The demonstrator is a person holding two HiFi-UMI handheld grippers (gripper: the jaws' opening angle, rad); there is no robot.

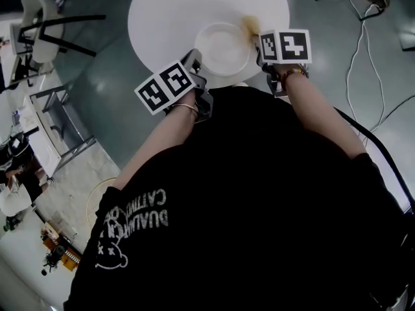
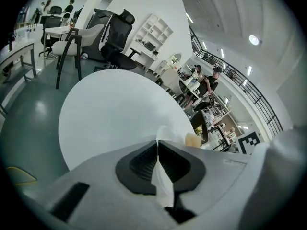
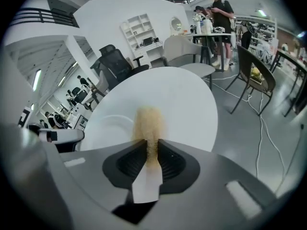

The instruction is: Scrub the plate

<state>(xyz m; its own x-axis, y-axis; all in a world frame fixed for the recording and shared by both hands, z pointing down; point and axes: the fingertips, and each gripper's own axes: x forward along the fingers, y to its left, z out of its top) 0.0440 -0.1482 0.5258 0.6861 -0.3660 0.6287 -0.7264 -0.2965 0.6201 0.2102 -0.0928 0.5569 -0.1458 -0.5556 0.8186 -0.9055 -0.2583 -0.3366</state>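
Observation:
A white plate (image 1: 222, 49) lies near the front edge of the round white table (image 1: 168, 11). My left gripper (image 1: 194, 62) is shut on the plate's near left rim; in the left gripper view that thin white rim (image 2: 166, 131) runs between the closed jaws of the left gripper (image 2: 158, 143). My right gripper (image 1: 257, 36) is shut on a tan sponge (image 1: 250, 24), which rests at the plate's far right edge. In the right gripper view the sponge (image 3: 149, 120) sticks out of the right gripper (image 3: 152, 141), with the plate (image 3: 111, 126) just to its left.
Chairs and desks (image 1: 39, 31) stand on the grey floor to the left. White cables (image 1: 355, 57) trail on the floor at the right. A dark office chair (image 2: 115, 32) stands beyond the table, and people stand at a far desk (image 3: 218, 8).

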